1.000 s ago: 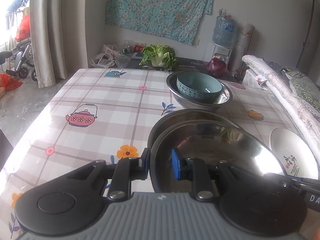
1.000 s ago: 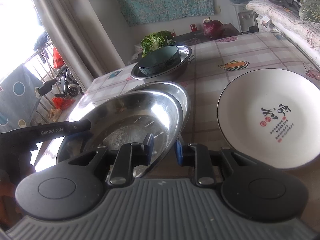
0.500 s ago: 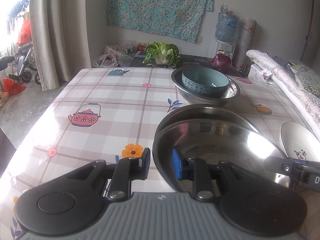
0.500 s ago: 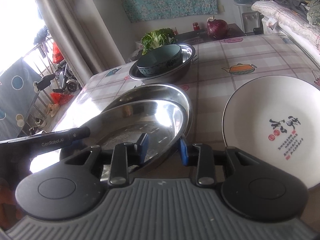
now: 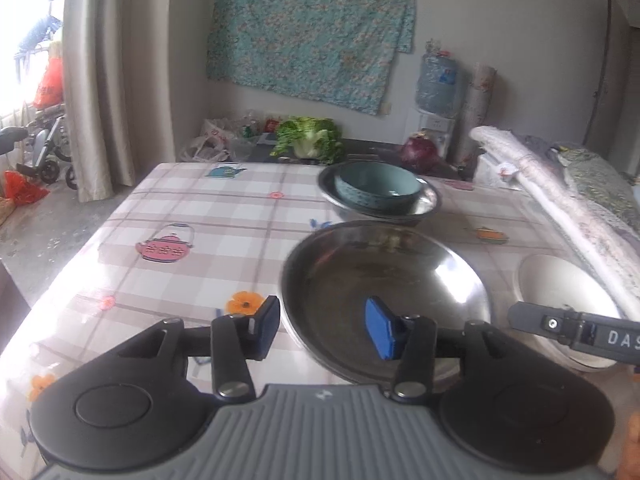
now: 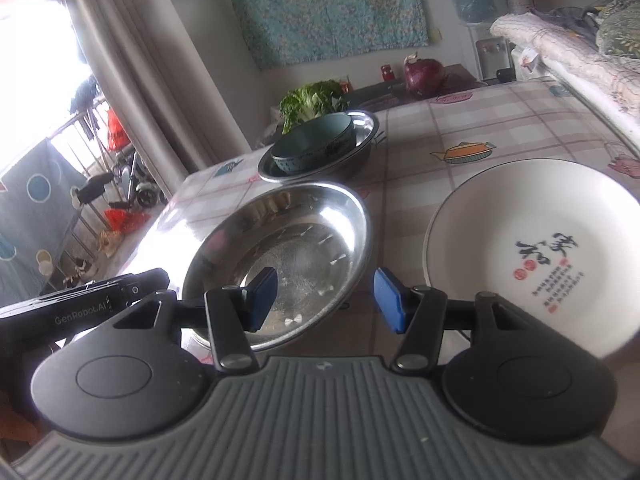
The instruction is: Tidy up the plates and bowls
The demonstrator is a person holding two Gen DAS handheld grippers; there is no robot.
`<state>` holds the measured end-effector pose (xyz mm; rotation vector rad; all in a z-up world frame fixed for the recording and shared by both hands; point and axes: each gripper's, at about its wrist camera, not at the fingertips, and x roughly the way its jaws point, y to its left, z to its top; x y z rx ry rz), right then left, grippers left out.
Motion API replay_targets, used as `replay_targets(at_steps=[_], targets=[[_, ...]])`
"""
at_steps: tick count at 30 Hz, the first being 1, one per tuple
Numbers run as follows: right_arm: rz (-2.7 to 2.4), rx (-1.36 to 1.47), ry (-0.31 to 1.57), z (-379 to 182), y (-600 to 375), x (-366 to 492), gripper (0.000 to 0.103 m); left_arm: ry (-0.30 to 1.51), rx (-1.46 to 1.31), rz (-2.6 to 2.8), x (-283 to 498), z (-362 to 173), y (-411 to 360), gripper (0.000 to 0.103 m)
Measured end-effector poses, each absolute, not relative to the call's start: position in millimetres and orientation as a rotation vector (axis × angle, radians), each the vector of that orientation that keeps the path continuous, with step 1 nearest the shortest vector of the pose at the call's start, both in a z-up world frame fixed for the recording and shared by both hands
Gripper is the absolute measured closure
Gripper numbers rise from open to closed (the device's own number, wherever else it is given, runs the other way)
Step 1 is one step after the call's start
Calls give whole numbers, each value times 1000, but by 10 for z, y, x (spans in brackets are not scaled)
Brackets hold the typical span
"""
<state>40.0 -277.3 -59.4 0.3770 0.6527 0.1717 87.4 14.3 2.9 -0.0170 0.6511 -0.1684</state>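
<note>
A steel plate (image 5: 384,292) lies flat on the table, stacked on another steel plate of the same size; it also shows in the right wrist view (image 6: 288,256). My left gripper (image 5: 324,332) is open, its jaws either side of the plate's near left rim. My right gripper (image 6: 326,300) is open over the plate's near right rim. A white plate with red and black writing (image 6: 536,256) lies to the right, seen also in the left wrist view (image 5: 560,292). Farther back a teal bowl (image 5: 376,188) sits inside a steel bowl (image 5: 424,204).
The table has a checked cloth with teapot prints (image 5: 168,248). A rolled cloth bundle (image 5: 560,208) lies along its right edge. A cabbage (image 5: 312,142) and a red onion (image 5: 420,152) sit on a dark counter behind. A curtain (image 5: 100,80) hangs at the left.
Both grippers have opened and let go of the steel plate. It has dropped from a tilted hold to lie flat on the plate beneath it.
</note>
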Motion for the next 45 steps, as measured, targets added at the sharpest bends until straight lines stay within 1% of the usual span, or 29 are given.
replay_targets(at_steps=[7,10,14,22,24,25,29,30,32,33,34,35,36,45], targets=[[78,380,562,-463,-3305,-44,50,653,28,-384,595,65,-490,45],[3,371,519,-420,-3634,-198,50,673,32,-464,609,34,-806,42],[-87,371,512,-476,-4070,-270,50,678,78,-513,666,-73,-1245,38],[-166,405,528,-791,-4654,-71,50,741,60,-479,946,-338,-1731,38],[-162,410,538,-860,-4728,43,51,747,62,-459,966,-381,-1787,40],[-159,413,544,-895,-4758,122,54,752,61,-447,979,-403,-1809,41],[-146,419,571,-992,-4812,306,67,752,67,-384,1001,-458,-1831,53],[-143,422,582,-1028,-4830,351,68,755,70,-371,1008,-465,-1826,55],[-137,439,597,-1082,-4858,400,77,767,68,-352,1032,-484,-1813,66],[-129,447,603,-1099,-4859,405,80,775,63,-343,1046,-493,-1799,69],[-121,455,610,-1111,-4855,405,85,783,58,-337,1056,-502,-1786,74],[-108,466,615,-1127,-4851,402,89,788,54,-335,1062,-505,-1774,77],[-91,477,619,-1134,-4840,394,92,790,50,-335,1063,-508,-1764,78],[-74,463,655,-1089,-4696,150,91,799,76,-364,918,-488,-1630,78]])
